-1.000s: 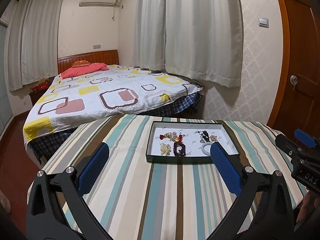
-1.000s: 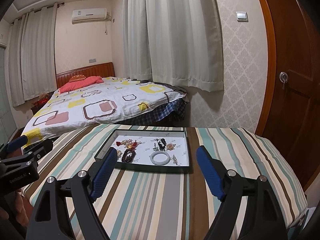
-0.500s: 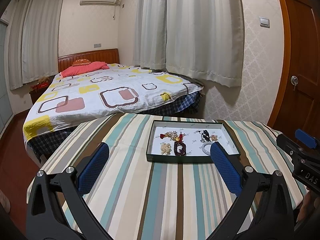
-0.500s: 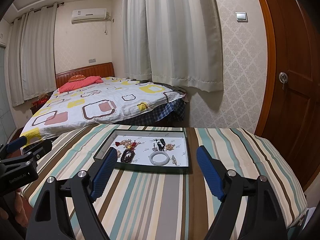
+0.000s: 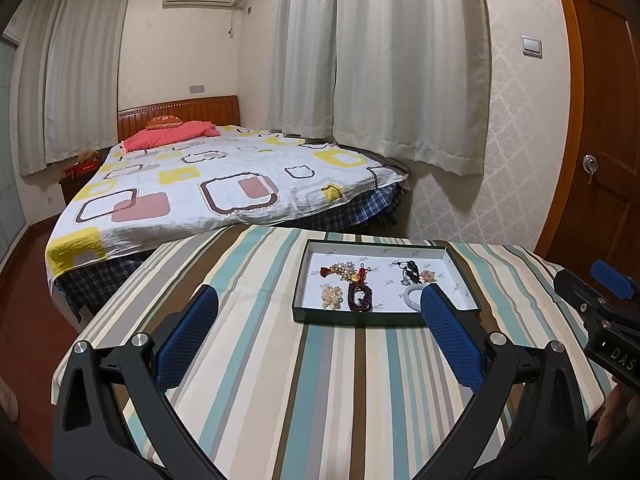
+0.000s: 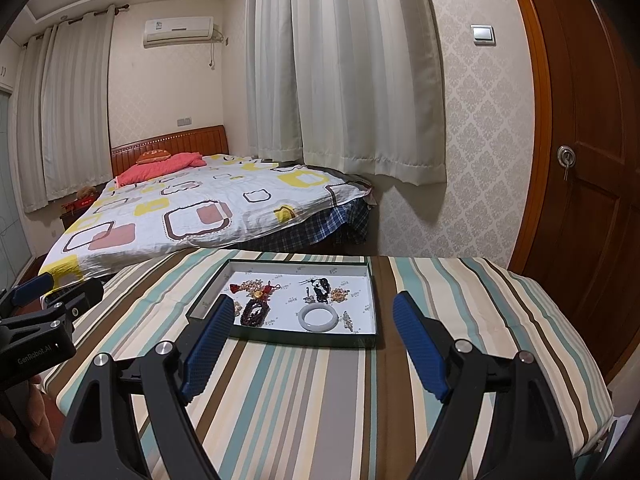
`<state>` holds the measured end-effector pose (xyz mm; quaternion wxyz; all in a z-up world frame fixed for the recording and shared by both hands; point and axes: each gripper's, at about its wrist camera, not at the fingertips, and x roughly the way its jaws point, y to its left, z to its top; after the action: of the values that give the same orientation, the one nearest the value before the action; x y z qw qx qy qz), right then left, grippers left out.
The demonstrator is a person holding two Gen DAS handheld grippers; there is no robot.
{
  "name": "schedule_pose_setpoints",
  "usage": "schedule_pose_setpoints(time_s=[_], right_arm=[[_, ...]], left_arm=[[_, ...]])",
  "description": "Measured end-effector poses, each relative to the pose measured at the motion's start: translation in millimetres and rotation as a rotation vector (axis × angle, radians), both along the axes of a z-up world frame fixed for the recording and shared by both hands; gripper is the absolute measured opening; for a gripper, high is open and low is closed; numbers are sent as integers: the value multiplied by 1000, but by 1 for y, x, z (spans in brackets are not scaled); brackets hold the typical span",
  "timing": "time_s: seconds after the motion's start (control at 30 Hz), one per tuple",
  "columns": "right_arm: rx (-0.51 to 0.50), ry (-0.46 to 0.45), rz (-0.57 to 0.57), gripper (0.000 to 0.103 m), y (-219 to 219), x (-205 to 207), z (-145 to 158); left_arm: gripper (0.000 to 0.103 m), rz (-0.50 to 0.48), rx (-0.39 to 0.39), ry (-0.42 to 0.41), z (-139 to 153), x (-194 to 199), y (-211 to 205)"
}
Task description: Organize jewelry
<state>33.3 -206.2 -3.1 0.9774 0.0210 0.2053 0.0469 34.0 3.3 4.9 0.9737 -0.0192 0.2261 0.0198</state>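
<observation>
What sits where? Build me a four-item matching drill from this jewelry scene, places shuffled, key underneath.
1. white bangle
2. dark red bead bracelet
3. green tray
4. pink pillow

A. on the striped tablecloth
B. in the tray, front left
C. at the head of the bed
D. in the tray, right of the beads

Pairs: 1-D; 2-B; 3-A; 4-C

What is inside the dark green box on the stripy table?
The tray holds a white bangle, a dark red bead bracelet, a red-and-gold charm, pearly clusters and a black piece. The left gripper's finger covers part of it.
</observation>
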Motion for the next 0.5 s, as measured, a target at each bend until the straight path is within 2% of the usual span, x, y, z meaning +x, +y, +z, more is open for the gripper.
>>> schedule_pose_setpoints(time_s=[0.5], right_arm=[[0, 1, 1, 79, 0, 0, 0]], left_arm=[[99, -6, 7, 7, 0, 2, -5]])
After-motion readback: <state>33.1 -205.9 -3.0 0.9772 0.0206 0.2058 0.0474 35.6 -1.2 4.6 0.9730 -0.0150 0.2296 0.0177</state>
